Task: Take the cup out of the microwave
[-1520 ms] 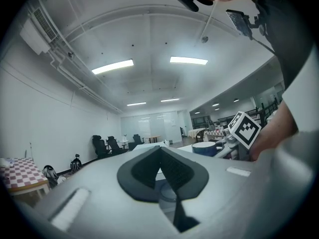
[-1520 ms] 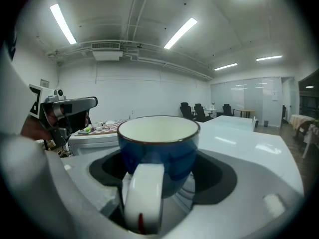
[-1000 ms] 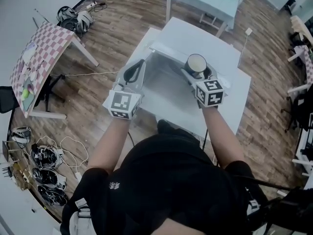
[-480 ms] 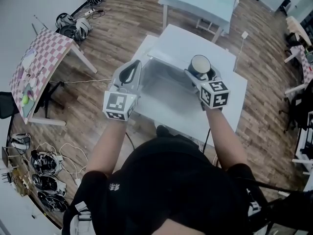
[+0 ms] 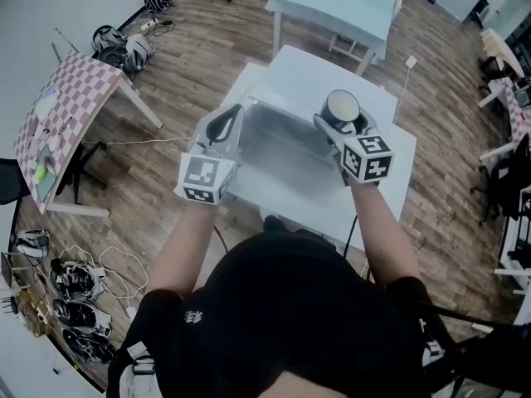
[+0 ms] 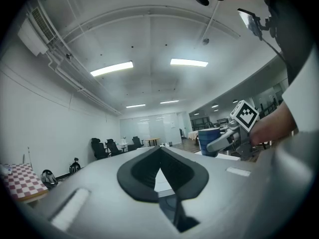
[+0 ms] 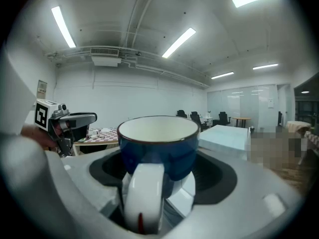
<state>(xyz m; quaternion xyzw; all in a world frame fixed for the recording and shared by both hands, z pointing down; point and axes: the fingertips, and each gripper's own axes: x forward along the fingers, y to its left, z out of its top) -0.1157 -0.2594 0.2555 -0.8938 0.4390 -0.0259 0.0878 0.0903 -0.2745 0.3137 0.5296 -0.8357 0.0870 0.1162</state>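
Right claw clamped on blue cup at handle; probably ceramic: rigid, slick, breakable, moderately heavy. Left claw closed, empty.

A pale blue table stands beyond the white desk's far edge, a checkered table off its left edge, with headsets and cables on the wooden floor.

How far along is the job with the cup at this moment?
Done: the cup is out in the open room, upright, with no microwave walls around it. In hand: the right gripper is clamped on it above the white table. Left: probably setting it down; the left gripper is shut and empty.
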